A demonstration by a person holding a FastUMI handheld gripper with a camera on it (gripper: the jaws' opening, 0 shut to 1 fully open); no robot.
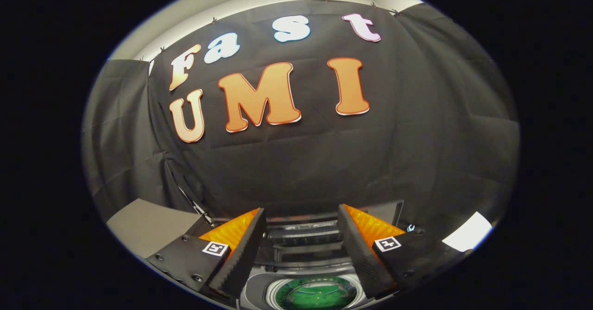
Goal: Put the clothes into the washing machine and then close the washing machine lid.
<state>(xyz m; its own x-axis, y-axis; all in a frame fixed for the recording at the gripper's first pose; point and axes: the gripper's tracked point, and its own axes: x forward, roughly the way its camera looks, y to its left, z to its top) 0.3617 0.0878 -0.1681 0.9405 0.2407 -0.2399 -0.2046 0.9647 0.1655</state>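
Observation:
My gripper point(301, 219) is open, its two fingers spread wide with nothing between them. Below and between the fingers sits the washing machine point(305, 247), seen from above and behind. Its round drum opening point(317, 294) shows a green interior, close under the finger bases. The raised lid point(303, 231) with dark ribbed panels stands upright just beyond the opening, in the gap between the fingers. I cannot tell whether any clothes lie in the drum.
A grey flat surface point(148, 224) lies to the left of the left finger. A white patch point(468, 237) shows to the right of the right finger. The black cloth wall hangs close behind the machine.

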